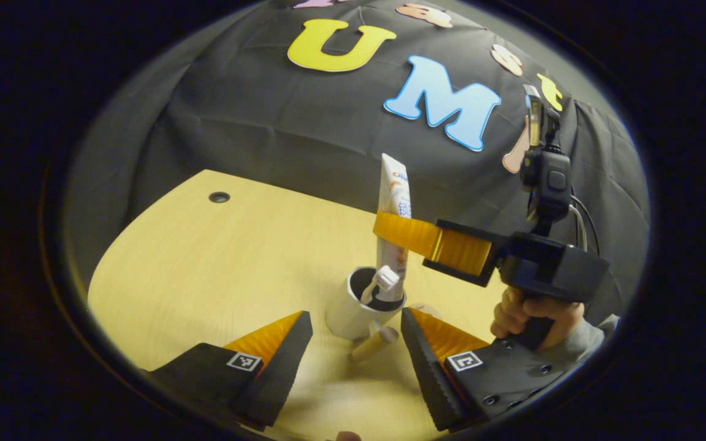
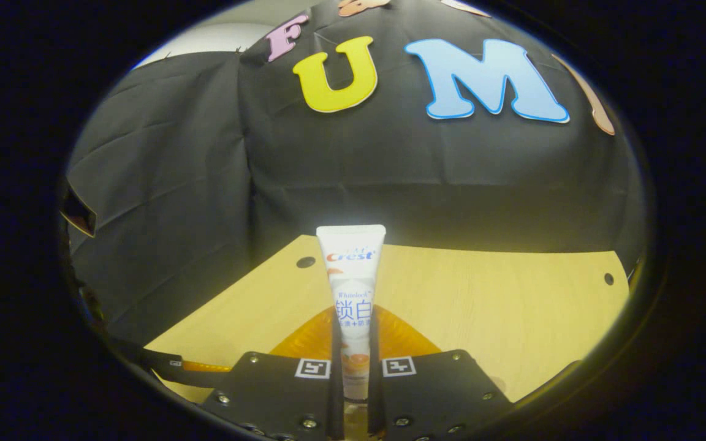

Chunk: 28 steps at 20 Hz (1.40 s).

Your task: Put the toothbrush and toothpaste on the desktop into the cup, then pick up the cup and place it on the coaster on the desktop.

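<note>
desktop (image 1: pixel 206 269): pale matt wood grain | cup (image 1: pixel 353 315): smooth white plastic | toothpaste (image 2: pixel 353 288): glossy tube

A white toothpaste tube (image 2: pixel 353 306) with red and blue lettering and an orange patch low down. A white cup (image 1: pixel 353 315) with a dark inside holds a white toothbrush (image 1: pixel 380 283). The desktop (image 1: pixel 218 275) is pale yellow wood grain. A grey sleeve (image 1: pixel 586 340).

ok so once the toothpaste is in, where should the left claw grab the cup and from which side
Grip the cup across its bare outer wall, low on the body, coming in level from the near side where the open left claw already straddles it. It stands upright, and the toothbrush and toothpaste, held by the right claw, stick out of its mouth, so a top grasp looks blocked.
</note>
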Available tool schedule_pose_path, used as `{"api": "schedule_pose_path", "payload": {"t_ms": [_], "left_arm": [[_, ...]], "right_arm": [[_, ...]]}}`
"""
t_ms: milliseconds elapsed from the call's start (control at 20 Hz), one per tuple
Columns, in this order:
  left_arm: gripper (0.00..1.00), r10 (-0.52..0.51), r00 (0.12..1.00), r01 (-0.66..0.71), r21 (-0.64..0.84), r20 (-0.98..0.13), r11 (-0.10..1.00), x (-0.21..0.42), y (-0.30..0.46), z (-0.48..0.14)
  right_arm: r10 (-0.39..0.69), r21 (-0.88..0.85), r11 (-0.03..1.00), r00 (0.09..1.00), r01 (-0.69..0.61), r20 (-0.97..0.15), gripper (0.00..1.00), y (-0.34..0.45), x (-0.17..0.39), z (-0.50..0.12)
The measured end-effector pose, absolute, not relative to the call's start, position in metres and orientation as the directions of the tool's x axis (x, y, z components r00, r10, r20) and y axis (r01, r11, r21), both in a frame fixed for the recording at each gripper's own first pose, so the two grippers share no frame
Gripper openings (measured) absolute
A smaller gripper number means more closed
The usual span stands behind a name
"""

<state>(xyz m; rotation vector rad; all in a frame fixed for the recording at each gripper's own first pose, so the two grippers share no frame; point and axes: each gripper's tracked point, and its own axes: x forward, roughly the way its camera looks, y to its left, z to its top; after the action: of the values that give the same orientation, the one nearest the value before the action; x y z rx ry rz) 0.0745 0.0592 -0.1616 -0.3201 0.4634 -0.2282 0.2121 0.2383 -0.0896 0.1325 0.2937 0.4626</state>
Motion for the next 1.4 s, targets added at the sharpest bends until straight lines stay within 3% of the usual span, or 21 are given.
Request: {"api": "schedule_pose_path", "payload": {"t_ms": [450, 550, 600, 700, 950, 1050, 1100, 1400], "left_arm": [[0.94, -0.289, 0.862, 0.133, -0.364, -0.417, 0.922, 0.070, 0.068, -0.168], [0.94, -0.297, 0.857, 0.139, -0.366, -0.421, 0.920, 0.070, 0.064, -0.171], [0.94, -0.301, 0.855, 0.143, -0.365, -0.422, 0.920, 0.071, 0.060, -0.170], [0.94, -0.307, 0.851, 0.153, -0.360, -0.425, 0.921, 0.070, 0.056, -0.171], [0.96, -0.315, 0.842, 0.162, -0.353, -0.437, 0.922, 0.072, 0.047, -0.173], [0.96, -0.313, 0.840, 0.159, -0.350, -0.444, 0.923, 0.074, 0.045, -0.175], [0.94, -0.309, 0.840, 0.157, -0.346, -0.446, 0.925, 0.075, 0.045, -0.175], [0.96, -0.307, 0.831, 0.156, -0.334, -0.464, 0.929, 0.081, 0.033, -0.178]], "right_arm": [[0.425, 0.159, 0.905, 0.856, -0.395, -0.294, 0.25, 0.236, 0.207, -0.108], [0.441, 0.167, 0.897, 0.843, -0.409, -0.306, 0.30, 0.236, 0.199, -0.109], [0.435, 0.157, 0.900, 0.846, -0.406, -0.309, 0.40, 0.235, 0.200, -0.108], [0.423, 0.140, 0.906, 0.855, -0.399, -0.300, 0.51, 0.232, 0.201, -0.104], [0.439, 0.178, 0.898, 0.848, -0.403, -0.295, 0.52, 0.230, 0.198, -0.099], [0.441, 0.204, 0.895, 0.859, -0.397, -0.262, 0.82, 0.224, 0.200, -0.088], [0.445, 0.224, 0.891, 0.861, -0.396, -0.247, 0.91, 0.223, 0.201, -0.084], [0.445, 0.300, 0.876, 0.871, -0.377, -0.206, 0.91, 0.202, 0.198, -0.060]]}}
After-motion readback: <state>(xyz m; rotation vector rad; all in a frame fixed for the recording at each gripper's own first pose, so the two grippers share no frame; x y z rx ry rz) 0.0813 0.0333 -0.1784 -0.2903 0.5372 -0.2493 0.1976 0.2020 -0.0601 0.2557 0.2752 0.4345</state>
